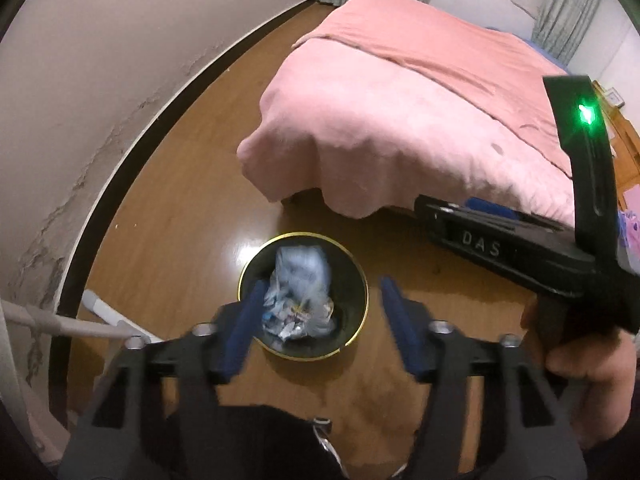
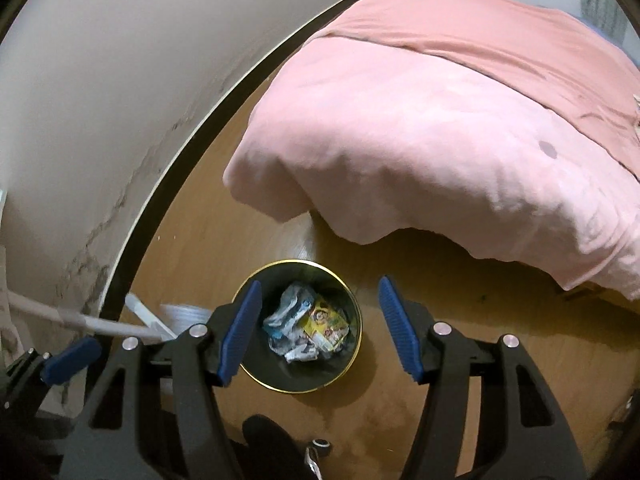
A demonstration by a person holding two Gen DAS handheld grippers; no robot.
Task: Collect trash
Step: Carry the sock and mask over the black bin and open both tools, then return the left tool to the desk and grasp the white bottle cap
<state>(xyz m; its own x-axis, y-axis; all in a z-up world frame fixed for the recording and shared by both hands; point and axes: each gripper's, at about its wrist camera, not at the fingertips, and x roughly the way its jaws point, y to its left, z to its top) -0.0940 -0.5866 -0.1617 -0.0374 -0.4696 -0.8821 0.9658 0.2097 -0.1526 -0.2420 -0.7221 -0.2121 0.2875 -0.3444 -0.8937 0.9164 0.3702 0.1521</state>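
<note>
Lying in the bin (image 2: 356, 344) below both parted, empty jaws, crumpled trash (image 2: 306, 330).

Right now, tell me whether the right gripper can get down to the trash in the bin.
Probably yes: the right gripper is open and empty above the bin, whose mouth is uncovered, with the trash lying exposed inside.

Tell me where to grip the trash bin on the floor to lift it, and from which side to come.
Grip the gold rim of the trash bin, one finger inside the wall and one outside, coming straight down from above. It stands upright with its mouth open upward, and the body looks too wide to span. The right-hand rim is probably best: the crumpled trash leaves a gap there.
</note>
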